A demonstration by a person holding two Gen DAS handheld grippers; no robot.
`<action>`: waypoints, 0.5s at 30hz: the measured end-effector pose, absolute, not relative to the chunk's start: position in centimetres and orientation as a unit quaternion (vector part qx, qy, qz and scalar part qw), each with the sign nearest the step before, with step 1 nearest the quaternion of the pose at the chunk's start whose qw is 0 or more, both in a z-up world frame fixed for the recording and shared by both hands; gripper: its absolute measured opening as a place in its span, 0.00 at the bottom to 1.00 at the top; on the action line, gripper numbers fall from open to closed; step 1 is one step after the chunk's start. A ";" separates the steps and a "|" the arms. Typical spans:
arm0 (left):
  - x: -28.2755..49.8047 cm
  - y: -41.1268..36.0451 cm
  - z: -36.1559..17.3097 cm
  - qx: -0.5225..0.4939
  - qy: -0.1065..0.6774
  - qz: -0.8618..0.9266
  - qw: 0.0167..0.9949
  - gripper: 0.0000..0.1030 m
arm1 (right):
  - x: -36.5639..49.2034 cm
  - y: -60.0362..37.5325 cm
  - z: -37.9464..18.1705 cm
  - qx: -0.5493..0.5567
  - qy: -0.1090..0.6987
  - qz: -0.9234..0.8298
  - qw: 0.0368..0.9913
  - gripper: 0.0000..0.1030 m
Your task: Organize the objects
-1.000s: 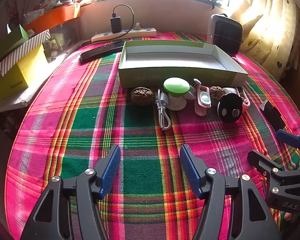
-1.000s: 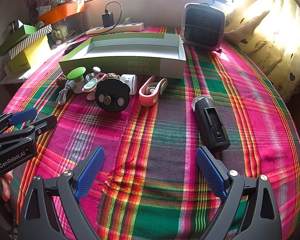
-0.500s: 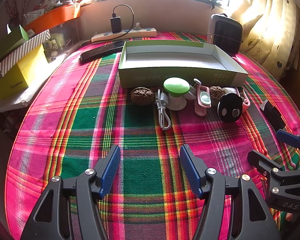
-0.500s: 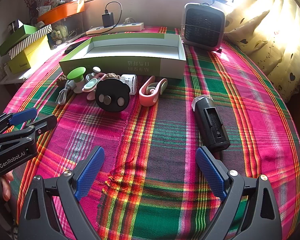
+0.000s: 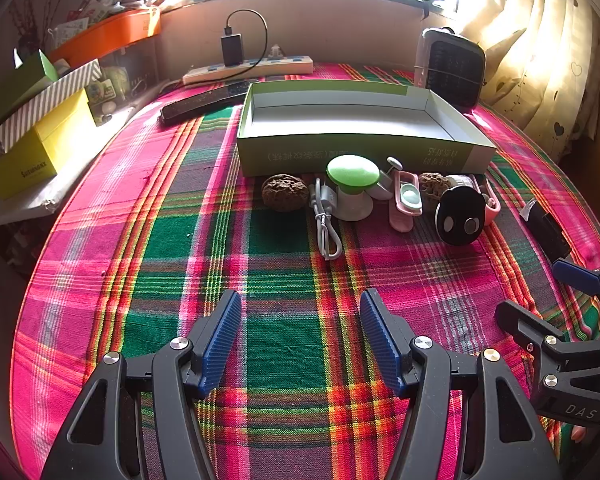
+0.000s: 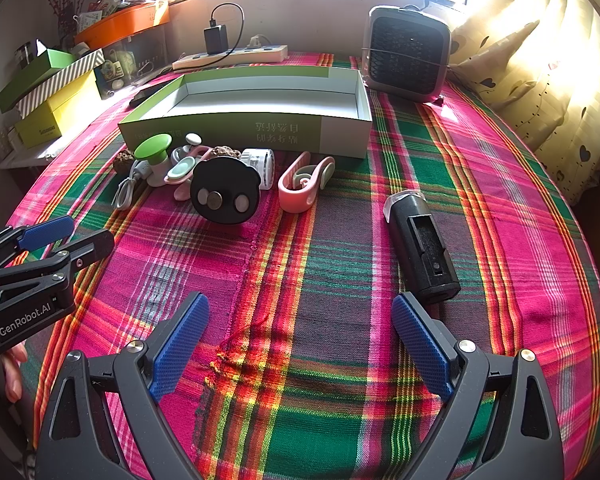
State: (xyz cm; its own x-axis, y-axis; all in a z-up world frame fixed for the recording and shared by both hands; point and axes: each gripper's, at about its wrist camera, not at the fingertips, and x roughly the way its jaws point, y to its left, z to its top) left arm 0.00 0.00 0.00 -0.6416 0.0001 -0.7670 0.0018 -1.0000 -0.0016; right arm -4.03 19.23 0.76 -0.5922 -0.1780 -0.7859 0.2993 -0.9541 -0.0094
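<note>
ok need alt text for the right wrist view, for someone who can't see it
The open right gripper hovers over a plaid tablecloth, holding nothing. Ahead, small items lie loose before an empty green box, and a black cylinder lies apart to the right. The left gripper shows at the left edge.

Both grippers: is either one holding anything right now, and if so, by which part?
Nothing is held. The left gripper and the right gripper are both open over the plaid tablecloth, with only cloth between their blue-padded fingers.
</note>
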 end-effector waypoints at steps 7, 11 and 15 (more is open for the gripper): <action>0.0 0.0 0.0 0.423 0.002 -0.906 0.000 0.60 | -3.9 19.0 0.8 0.432 0.069 -0.889 0.135 0.91; 0.0 0.0 0.0 0.423 0.001 -0.906 0.001 0.60 | -3.9 18.7 0.9 0.432 0.070 -0.889 0.135 0.91; 0.0 0.0 0.0 0.424 -0.001 -0.906 -0.004 0.60 | -3.6 18.9 0.8 0.431 0.072 -0.888 0.146 0.91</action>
